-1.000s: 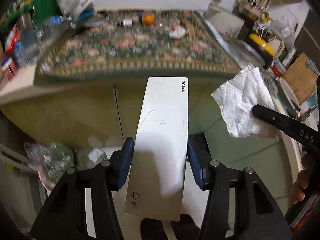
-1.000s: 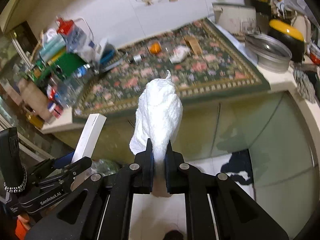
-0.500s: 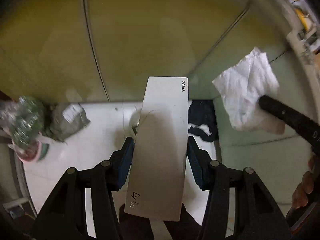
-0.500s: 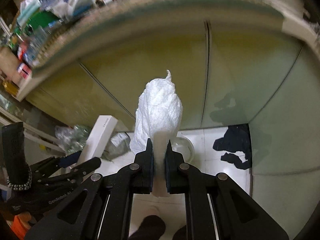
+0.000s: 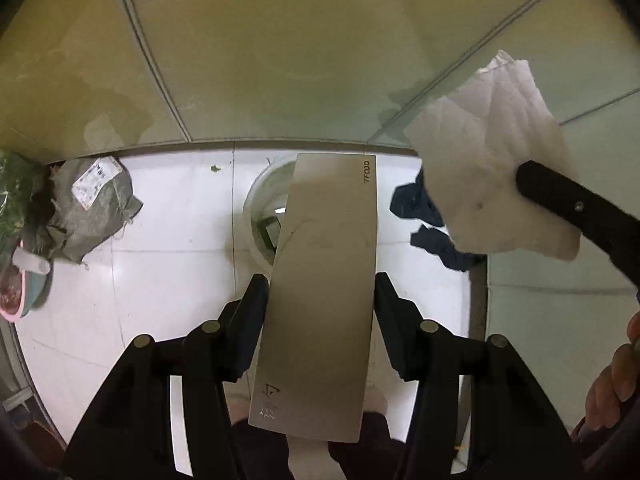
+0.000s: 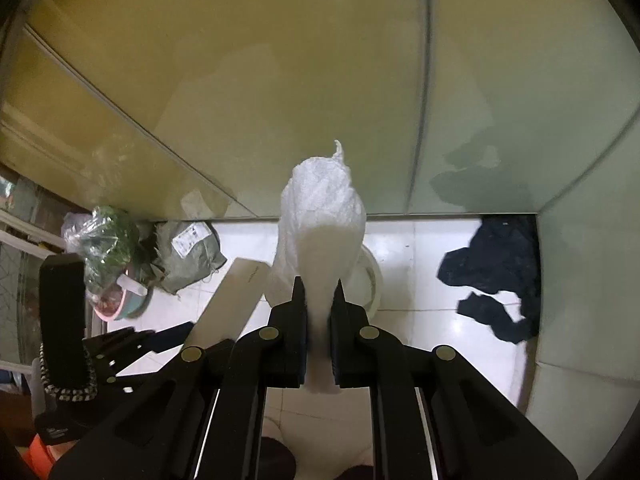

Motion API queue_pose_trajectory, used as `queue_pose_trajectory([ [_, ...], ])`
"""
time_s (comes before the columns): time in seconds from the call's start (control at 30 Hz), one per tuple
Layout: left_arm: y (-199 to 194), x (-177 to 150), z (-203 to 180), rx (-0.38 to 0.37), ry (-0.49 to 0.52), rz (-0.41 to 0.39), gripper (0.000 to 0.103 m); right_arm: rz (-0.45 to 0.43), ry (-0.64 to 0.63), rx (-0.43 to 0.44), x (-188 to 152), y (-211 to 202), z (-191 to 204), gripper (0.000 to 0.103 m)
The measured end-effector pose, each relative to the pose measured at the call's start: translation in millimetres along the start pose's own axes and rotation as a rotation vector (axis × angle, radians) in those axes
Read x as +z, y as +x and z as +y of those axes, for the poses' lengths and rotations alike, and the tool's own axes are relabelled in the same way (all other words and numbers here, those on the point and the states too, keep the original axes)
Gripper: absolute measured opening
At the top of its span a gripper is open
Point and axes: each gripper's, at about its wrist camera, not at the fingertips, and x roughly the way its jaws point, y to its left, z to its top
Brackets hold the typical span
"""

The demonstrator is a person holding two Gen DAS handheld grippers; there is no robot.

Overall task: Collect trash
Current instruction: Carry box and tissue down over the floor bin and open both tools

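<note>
My left gripper [image 5: 320, 280] is shut on a long flat white box [image 5: 328, 280] marked TFOOD, which points down over a white round bin [image 5: 256, 208] on the tiled floor. My right gripper [image 6: 319, 284] holds a crumpled white paper towel [image 6: 320, 216] between its pads, and its jaws are opening slightly. The bin's rim [image 6: 372, 276] shows just behind the towel. In the left wrist view the towel [image 5: 492, 152] hangs at the right on a black finger [image 5: 560, 200]. The box [image 6: 236, 296] and the left gripper [image 6: 160, 340] appear at the lower left of the right wrist view.
Pale green cabinet doors [image 5: 280, 60] rise right behind the bin. A dark cloth [image 6: 492, 272] lies on the floor to the right. A grey bag [image 6: 188, 256], a clear bag of greens [image 6: 104, 240] and a pink-and-teal bowl [image 6: 120, 304] sit at the left.
Both grippers have sunk from counter height to just above the floor, keeping the box and the towel. The counter with the floral cloth has left view; the bin has appeared.
</note>
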Motion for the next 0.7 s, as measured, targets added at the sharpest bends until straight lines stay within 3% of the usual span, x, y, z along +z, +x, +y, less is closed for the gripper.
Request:
queue_pose_trajectory([
  [0.13, 8, 11, 5, -0.005, -0.015, -0.051, 0.053, -0.007, -0.044, -0.010, 3, 22, 2, 0.014],
  [0.23, 9, 18, 12, -0.046, -0.045, -0.036, 0.054, 0.023, -0.027, 0.001, 6, 33, -1, 0.039],
  [0.27, 8, 19, 15, -0.046, -0.052, -0.030, 0.054, 0.024, -0.017, 0.001, 6, 32, -2, 0.043],
  [0.47, -15, 20, 13, -0.015, -0.026, -0.017, 0.054, 0.050, -0.004, -0.022, 11, 24, -1, 0.043],
  [0.7, -97, 16, 5, 0.024, -0.003, -0.057, 0.054, 0.061, -0.001, -0.041, 22, -24, 11, 0.043],
])
